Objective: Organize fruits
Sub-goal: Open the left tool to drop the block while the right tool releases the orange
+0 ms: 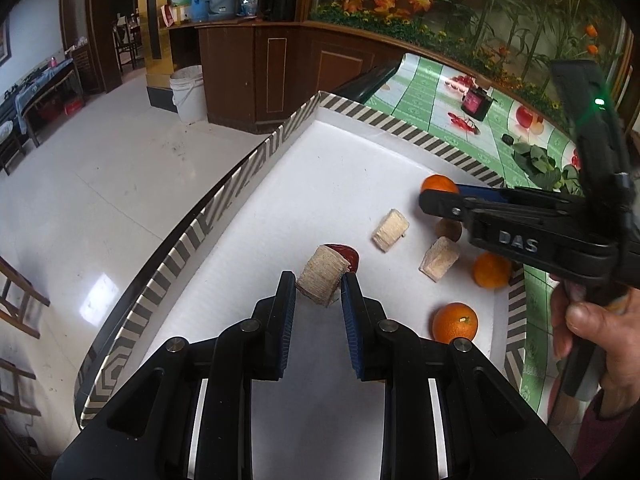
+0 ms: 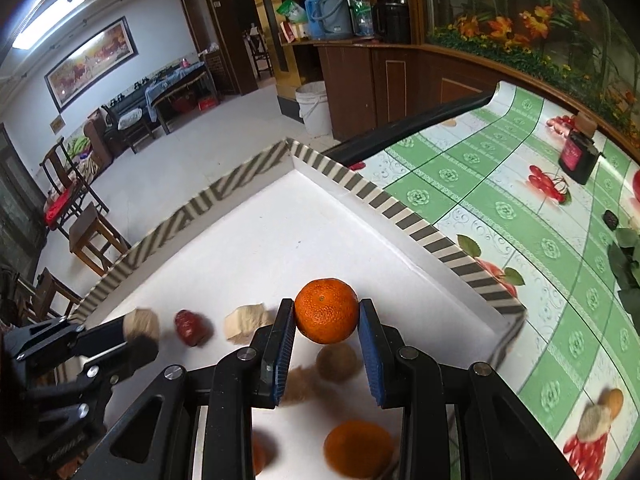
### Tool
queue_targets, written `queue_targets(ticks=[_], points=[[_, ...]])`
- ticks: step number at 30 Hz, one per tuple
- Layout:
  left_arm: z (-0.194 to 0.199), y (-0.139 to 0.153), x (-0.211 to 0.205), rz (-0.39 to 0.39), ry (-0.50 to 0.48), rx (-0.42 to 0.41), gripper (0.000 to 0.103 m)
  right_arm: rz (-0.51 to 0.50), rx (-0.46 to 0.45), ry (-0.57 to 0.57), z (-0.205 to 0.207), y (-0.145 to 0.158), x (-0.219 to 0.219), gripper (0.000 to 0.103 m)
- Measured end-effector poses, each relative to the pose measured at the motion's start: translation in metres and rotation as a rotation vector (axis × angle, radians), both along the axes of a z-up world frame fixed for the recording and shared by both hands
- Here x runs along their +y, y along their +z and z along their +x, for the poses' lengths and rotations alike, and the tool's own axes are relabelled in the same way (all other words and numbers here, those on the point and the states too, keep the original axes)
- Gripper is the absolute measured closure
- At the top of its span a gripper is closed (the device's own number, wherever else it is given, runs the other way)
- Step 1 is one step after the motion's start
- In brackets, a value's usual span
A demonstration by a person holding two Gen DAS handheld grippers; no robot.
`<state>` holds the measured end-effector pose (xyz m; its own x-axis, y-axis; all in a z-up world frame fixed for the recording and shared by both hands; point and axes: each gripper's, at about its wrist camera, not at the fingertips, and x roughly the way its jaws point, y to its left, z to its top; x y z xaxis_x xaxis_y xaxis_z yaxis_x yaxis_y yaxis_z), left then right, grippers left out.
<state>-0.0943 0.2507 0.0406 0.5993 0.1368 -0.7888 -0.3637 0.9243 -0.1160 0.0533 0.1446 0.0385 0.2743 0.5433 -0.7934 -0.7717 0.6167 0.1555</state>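
A white tray with a striped rim holds the fruit. My left gripper is shut on a beige fibrous chunk, held just above the tray; a red date lies right behind it. My right gripper is shut on an orange, lifted over the tray floor near the far rim. Loose on the tray are two more beige chunks, a brown kiwi and two oranges. The right wrist view also shows the left gripper at the left with its chunk.
The tray sits on a green fruit-patterned tablecloth. A dark jar with a pink label and green leaves lie beyond the tray's far rim. The tray's left rim runs along the table edge above the tiled floor, where a white bucket stands. A person's hand grips the right tool.
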Motion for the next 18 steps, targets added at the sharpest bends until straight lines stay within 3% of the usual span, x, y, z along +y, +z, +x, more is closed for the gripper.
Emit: queue_targets(ticks=[10, 12, 16, 18], points=[[0.006, -0.007, 0.002, -0.018, 0.000, 0.060, 0.079, -0.042, -0.007, -0.008, 0.005, -0.013, 0.009, 0.072], [0.007, -0.009, 0.003, -0.028, -0.001, 0.071, 0.076, -0.046, -0.011, -0.012, 0.005, -0.013, 0.008, 0.071], [0.005, -0.007, 0.003, -0.033, 0.005, 0.063, 0.056, -0.032, -0.026, -0.024, 0.001, -0.005, 0.003, 0.069], [0.004, -0.006, 0.003, -0.031, 0.010, 0.057, 0.054, -0.016, -0.028, -0.035, -0.001, -0.001, -0.001, 0.068]])
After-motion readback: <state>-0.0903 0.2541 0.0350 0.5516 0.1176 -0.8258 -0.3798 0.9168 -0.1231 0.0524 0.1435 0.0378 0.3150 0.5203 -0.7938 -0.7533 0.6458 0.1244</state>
